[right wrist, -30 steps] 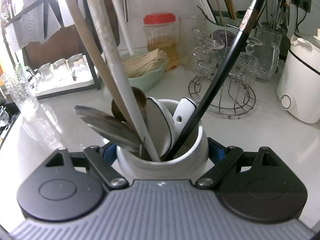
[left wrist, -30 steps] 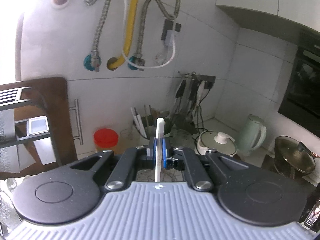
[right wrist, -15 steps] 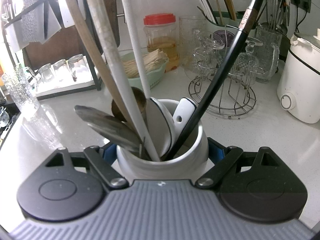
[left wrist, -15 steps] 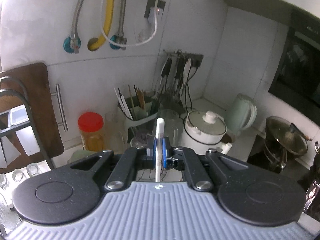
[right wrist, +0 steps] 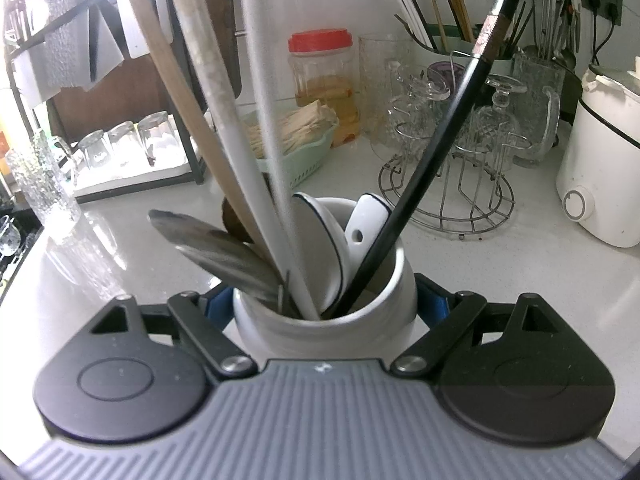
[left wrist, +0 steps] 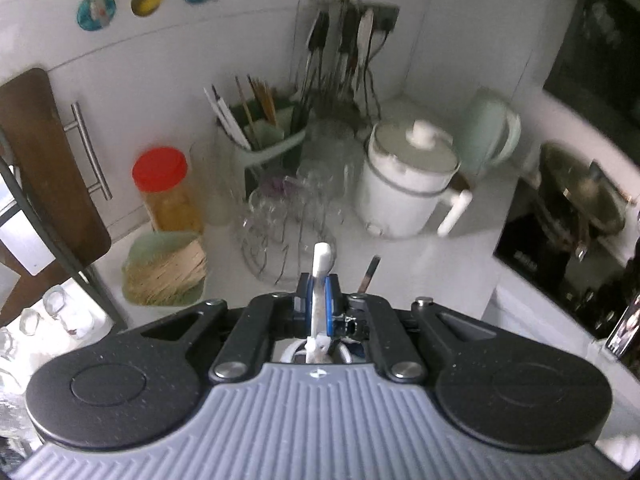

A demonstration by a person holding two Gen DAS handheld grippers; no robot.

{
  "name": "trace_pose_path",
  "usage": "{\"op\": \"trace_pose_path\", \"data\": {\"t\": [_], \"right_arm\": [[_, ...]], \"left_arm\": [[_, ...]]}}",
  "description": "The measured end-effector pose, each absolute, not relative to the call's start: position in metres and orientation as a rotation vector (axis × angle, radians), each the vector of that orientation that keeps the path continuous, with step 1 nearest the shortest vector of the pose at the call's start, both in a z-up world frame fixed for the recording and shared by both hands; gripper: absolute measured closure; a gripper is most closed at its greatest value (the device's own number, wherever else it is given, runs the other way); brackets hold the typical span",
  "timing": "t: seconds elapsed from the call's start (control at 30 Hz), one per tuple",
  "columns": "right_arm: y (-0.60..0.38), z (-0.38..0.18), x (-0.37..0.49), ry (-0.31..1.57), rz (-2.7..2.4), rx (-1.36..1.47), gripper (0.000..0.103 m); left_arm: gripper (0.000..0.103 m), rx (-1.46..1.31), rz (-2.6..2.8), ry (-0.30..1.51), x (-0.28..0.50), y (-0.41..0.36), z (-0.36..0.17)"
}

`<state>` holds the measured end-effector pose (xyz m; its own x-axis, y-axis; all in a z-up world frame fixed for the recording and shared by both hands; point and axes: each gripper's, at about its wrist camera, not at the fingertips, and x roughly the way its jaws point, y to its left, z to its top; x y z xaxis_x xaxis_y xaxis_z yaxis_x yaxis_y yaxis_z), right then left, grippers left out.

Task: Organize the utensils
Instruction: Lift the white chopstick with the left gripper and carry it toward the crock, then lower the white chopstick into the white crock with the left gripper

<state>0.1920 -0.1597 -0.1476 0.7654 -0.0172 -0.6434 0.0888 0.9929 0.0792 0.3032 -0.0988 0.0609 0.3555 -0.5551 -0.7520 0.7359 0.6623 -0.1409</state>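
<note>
My right gripper (right wrist: 324, 304) is shut on a white ceramic utensil crock (right wrist: 384, 312), its blue pads (right wrist: 430, 300) pressed on both sides. The crock stands on the white counter and holds a wooden spoon (right wrist: 180, 92), a metal spatula (right wrist: 216, 248), a black-handled tool (right wrist: 436, 148), a white ladle (right wrist: 366, 224) and a blue-rimmed spoon. My left gripper (left wrist: 318, 304) is shut on a long white utensil handle (left wrist: 322, 256). That same handle (right wrist: 262, 80) runs steeply down into the crock's mouth. In the left wrist view the crock rim (left wrist: 294, 354) shows just under the fingers.
Behind the crock stand a red-lidded jar (right wrist: 322, 68), a green basket (right wrist: 308, 164) of sticks, a wire rack (right wrist: 448, 188) of glasses and a white cooker (right wrist: 604, 160). A black dish rack (right wrist: 188, 120) sits at left. A kettle (left wrist: 490, 132) and a wok (left wrist: 580, 188) are at right.
My left gripper has tipped downward and sunk, so its view now shows the counter instead of the wall. The white handle has swung more upright over the crock. The right gripper has stayed still.
</note>
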Motion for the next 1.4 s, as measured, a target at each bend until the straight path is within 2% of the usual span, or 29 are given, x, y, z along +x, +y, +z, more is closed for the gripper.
{"op": "trace_pose_path", "data": {"t": [0.5, 0.97, 1.03, 1.1, 1.13, 1.4], "right_arm": [[-0.161, -0.148, 0.192, 0.698, -0.047, 0.102, 0.012], [-0.161, -0.148, 0.192, 0.698, -0.047, 0.102, 0.012], [-0.161, -0.148, 0.192, 0.699, -0.046, 0.101, 0.012], [-0.16, -0.148, 0.192, 0.699, -0.045, 0.1, 0.012], [-0.16, -0.148, 0.192, 0.699, -0.044, 0.099, 0.012], [-0.16, -0.148, 0.192, 0.7, -0.037, 0.096, 0.012]], "left_arm": [[0.096, 0.373, -0.87, 1.089, 0.312, -0.128, 0.032], [0.095, 0.371, -0.853, 1.114, 0.312, -0.131, 0.026], [0.091, 0.367, -0.842, 1.121, 0.311, -0.13, 0.024], [0.077, 0.354, -0.834, 1.119, 0.311, -0.129, 0.023], [0.075, 0.35, -0.83, 1.114, 0.31, -0.128, 0.024], [0.074, 0.316, -0.813, 1.058, 0.303, -0.12, 0.033]]}}
